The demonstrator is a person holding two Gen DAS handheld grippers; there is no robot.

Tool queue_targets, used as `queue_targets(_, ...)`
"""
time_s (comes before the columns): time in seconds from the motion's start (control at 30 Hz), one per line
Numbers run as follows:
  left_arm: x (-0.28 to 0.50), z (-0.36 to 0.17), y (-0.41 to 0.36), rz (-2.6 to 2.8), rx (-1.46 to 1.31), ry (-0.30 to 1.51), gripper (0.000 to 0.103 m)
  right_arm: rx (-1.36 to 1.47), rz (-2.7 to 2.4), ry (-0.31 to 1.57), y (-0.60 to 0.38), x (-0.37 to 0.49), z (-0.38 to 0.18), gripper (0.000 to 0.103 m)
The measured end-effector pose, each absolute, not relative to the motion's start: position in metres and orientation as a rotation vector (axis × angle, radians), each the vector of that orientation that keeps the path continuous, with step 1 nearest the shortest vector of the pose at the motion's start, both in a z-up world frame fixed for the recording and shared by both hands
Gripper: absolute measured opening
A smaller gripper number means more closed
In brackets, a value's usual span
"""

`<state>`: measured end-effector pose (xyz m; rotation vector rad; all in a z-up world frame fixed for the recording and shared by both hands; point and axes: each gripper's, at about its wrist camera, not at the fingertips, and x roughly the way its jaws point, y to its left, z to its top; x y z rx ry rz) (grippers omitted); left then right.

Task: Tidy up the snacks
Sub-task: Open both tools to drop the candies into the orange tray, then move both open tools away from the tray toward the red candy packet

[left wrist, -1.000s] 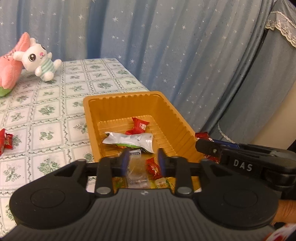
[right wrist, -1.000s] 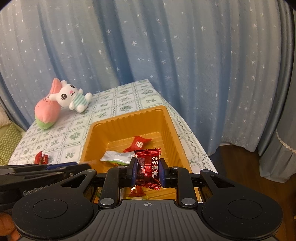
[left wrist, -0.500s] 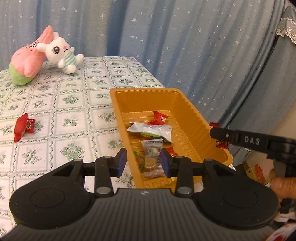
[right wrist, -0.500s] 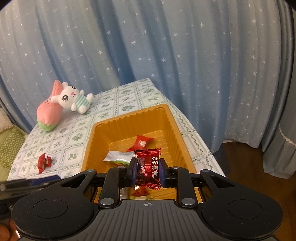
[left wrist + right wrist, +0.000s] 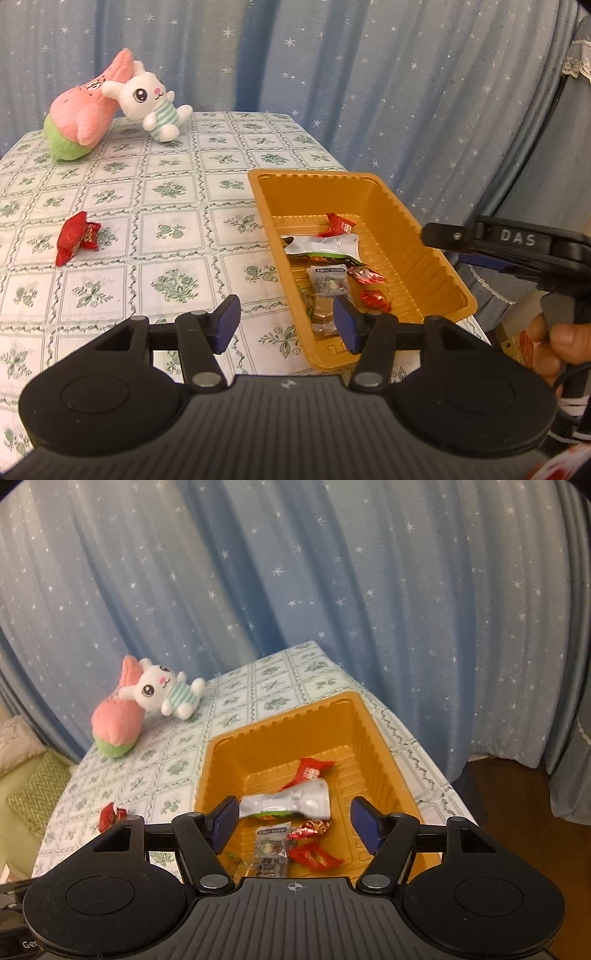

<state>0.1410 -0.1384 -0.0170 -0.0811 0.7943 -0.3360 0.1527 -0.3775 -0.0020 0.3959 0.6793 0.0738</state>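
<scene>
An orange plastic tray sits at the table's right edge and holds several snacks: a silver-green packet, a clear packet and red candies. A red snack pair lies on the tablecloth left of the tray. My left gripper is open and empty over the tray's near left corner. My right gripper is open and empty above the tray; it also shows at the right in the left wrist view.
A pink plush and a white bunny plush lie at the far side of the table. Blue star-patterned curtains hang behind. The table edge drops off just right of the tray. A green cushion sits left of the table.
My right gripper has opened and dropped its red candy into the tray. My left gripper has opened wider and swung left and back from the tray.
</scene>
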Motion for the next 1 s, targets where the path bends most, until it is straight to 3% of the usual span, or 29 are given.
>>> queue_targets(1.0, 0.074, 0.004, -0.059, -0.208, -0.102, 0.766, 0.063, 0.342, 0.114, 0.737, -0.308, 0.07, 0.012, 0.067)
